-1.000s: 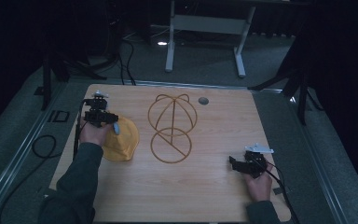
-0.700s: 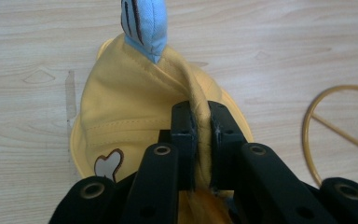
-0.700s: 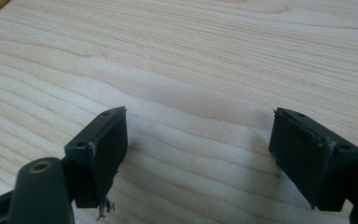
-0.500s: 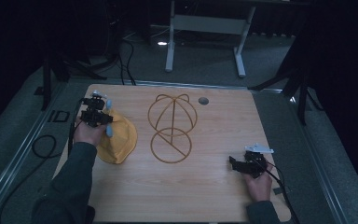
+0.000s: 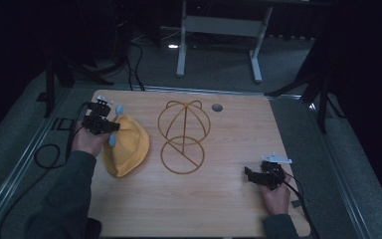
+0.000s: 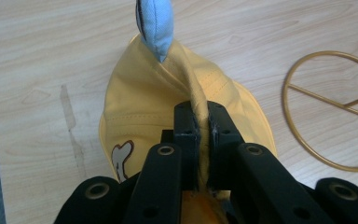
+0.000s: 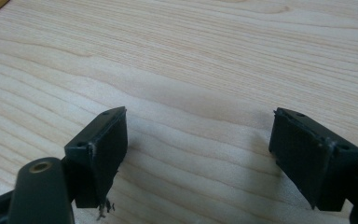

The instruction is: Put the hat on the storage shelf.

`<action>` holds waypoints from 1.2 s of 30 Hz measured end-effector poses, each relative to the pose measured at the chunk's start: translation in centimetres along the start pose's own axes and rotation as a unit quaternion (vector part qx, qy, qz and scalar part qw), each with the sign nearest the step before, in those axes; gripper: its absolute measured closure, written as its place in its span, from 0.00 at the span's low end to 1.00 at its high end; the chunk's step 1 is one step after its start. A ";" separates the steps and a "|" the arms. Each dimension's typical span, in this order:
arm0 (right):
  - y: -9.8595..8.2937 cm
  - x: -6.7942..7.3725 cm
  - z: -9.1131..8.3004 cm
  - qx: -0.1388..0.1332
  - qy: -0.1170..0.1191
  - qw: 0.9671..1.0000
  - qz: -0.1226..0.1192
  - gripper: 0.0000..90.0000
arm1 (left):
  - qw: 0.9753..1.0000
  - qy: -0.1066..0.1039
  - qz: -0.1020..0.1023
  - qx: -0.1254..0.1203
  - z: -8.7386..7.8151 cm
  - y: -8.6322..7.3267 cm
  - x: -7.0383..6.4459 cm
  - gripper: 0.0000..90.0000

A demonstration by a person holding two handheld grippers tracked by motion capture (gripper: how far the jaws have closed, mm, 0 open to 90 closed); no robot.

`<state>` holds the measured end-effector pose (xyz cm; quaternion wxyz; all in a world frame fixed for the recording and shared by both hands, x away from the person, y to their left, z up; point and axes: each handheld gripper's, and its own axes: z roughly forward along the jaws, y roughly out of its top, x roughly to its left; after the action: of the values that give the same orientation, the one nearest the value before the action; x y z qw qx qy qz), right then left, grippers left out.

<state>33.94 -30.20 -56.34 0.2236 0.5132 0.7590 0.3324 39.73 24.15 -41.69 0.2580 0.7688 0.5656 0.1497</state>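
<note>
The left gripper [image 6: 199,122] is clamped on a raised fold of the yellow cap [image 5: 128,144], which lies at the left of the wooden table [image 5: 219,209]. A light blue pouch-like piece [image 6: 155,25] sits at the cap's far edge. Just right of the cap stands a gold wire hat stand [image 5: 184,135], its round base ring flat on the wood, with a small grey grommet [image 5: 217,107] beyond it. The right gripper [image 7: 198,154] rests near the right corner, jaws wide apart over bare wood.
</note>
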 end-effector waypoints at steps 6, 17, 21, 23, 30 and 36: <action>0.0 0.0 0.0 0.000 0.000 1.000 0.000 0.21 | 1.000 -0.009 0.021 -0.009 -0.8 0.0 -0.2 0.94; 0.0 0.0 0.0 0.000 0.000 1.000 0.000 0.21 | 0.997 -0.031 0.066 -0.033 -3.1 0.4 -0.1 0.94; 0.0 0.0 0.0 0.000 0.000 1.000 0.000 0.21 | 0.994 -0.044 0.088 -0.041 -4.0 0.5 -0.2 0.94; 0.0 0.0 0.0 0.000 0.000 1.000 0.000 0.21 | 0.993 -0.051 0.097 -0.044 -4.3 0.5 -0.2 0.94; 0.0 0.0 0.0 0.000 0.000 1.000 -0.001 0.21 | 0.987 -0.073 0.123 -0.067 -5.5 0.4 0.0 0.94; 0.0 0.0 0.0 0.000 0.000 1.000 -0.001 0.21 | 0.984 -0.086 0.131 -0.086 -6.3 0.3 0.3 0.94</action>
<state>33.94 -30.21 -56.34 0.2240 0.5126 0.7595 0.3320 36.82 25.80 -36.37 0.3492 0.8211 0.4209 0.1635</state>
